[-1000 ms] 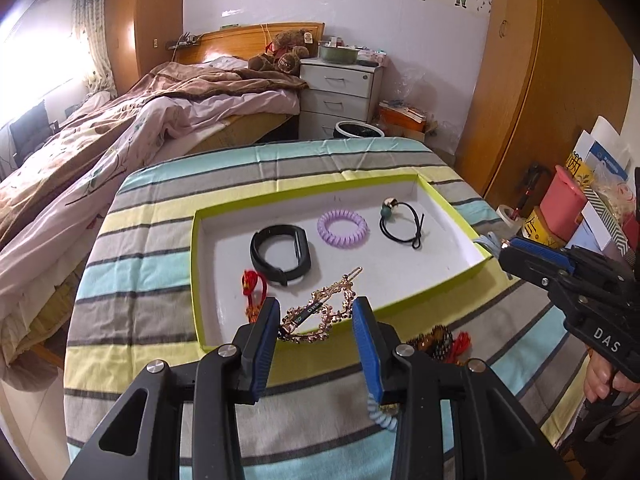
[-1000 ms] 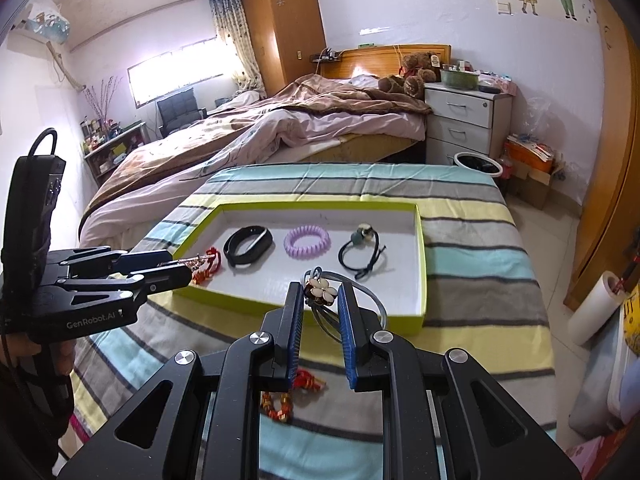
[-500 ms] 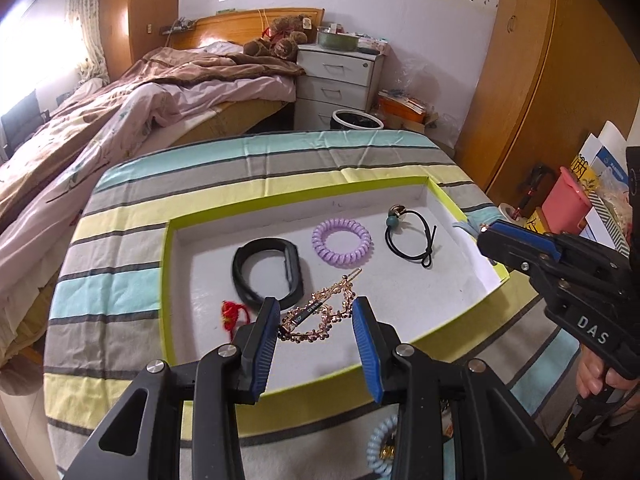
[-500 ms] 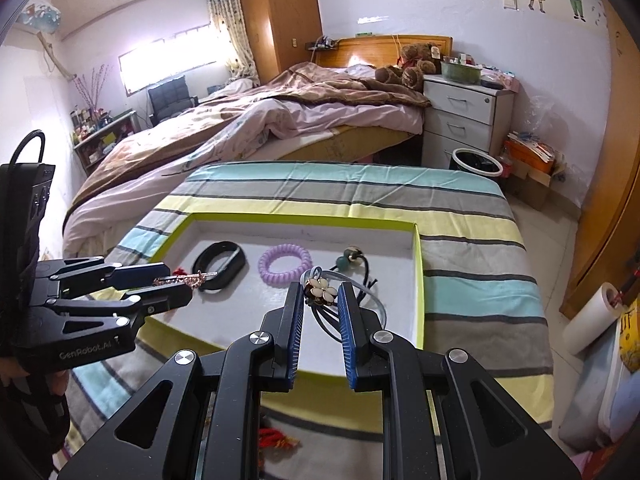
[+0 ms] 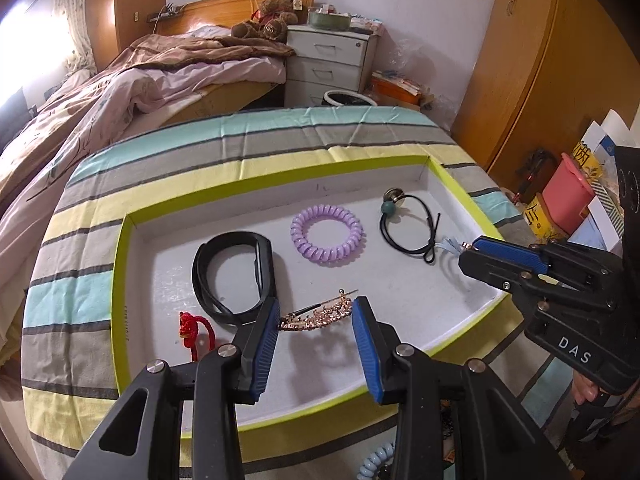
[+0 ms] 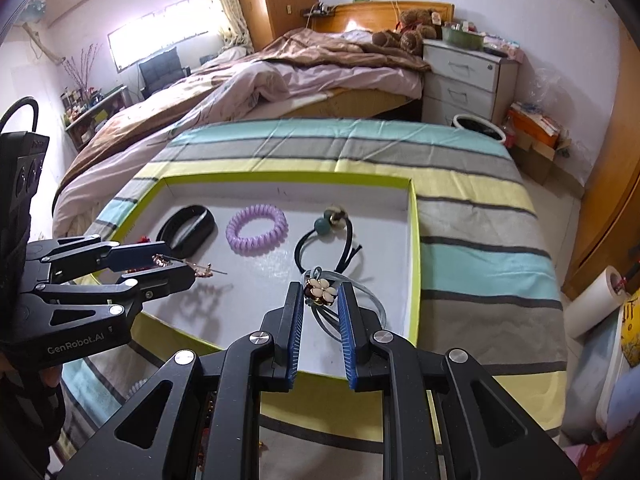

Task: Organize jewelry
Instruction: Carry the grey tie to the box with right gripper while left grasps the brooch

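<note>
Blue ribbed pads line the fingers of two hand-held grippers, both reaching over a white tray with a lime-green rim (image 5: 120,280) on a desk under a striped cloth (image 5: 280,140) of teal, grey and yellow. Nearest in the left wrist view, the left hand-held gripper (image 5: 315,318) stands partly open with a rose-gold jewelled hair clip (image 5: 316,316) between its pads; the clip touches the left pad, and whether the right pad touches it I cannot tell. From the side, in the right wrist view, the clip sticks out of that gripper above the tray floor, and its black body reads "GenRobot.AI". The right hand-held gripper (image 6: 320,296) is closed to a narrow gap on one pale blue hair tie with a cream flower charm (image 6: 322,292), its loops hanging over the tray's right front corner. Its body, seen in the left wrist view, reads "DAS".

Four pieces lie on the tray floor: one red knotted cord charm (image 5: 194,330) at front left, one black band (image 5: 232,276) just behind it, one purple spiral hair tie (image 5: 327,234) in the middle, and one black elastic tie with two beads (image 5: 412,228) to the right. Beyond the desk are one unmade bed (image 5: 160,72), teddy bears (image 5: 272,20) and one white three-drawer nightstand (image 5: 328,64)
</note>
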`<state>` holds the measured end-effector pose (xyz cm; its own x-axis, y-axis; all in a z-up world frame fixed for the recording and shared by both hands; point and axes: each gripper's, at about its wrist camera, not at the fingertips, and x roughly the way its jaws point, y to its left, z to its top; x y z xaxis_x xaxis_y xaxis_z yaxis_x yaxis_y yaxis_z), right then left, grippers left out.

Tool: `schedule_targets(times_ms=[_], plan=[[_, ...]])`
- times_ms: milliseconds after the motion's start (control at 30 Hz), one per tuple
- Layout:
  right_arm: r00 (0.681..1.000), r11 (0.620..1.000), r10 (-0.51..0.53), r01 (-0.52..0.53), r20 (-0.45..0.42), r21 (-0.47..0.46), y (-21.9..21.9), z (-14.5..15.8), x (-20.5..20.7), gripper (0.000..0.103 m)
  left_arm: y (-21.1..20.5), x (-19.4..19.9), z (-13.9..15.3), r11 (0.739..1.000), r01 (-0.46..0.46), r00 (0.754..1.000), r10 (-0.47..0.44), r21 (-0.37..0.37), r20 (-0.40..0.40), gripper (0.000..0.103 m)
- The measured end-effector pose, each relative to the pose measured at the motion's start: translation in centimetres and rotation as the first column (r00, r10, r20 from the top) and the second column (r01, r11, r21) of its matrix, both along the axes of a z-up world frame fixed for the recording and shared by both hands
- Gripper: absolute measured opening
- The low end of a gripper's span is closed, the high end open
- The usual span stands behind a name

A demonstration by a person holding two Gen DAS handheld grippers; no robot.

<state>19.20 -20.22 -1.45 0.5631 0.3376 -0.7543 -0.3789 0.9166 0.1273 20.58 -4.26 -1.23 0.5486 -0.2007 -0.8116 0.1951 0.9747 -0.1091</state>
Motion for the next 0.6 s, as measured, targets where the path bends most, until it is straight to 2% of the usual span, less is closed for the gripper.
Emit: schedule_targets(times_ms=[600], plan=[[0.997, 0.998, 0.038, -0.042, -0.073, -0.052, 1.3, -1.4, 0.7, 0.018, 0.2, 0.1, -0.6, 1.0, 0.007, 1.0, -0.007, 0.008, -0.006, 0.038]])
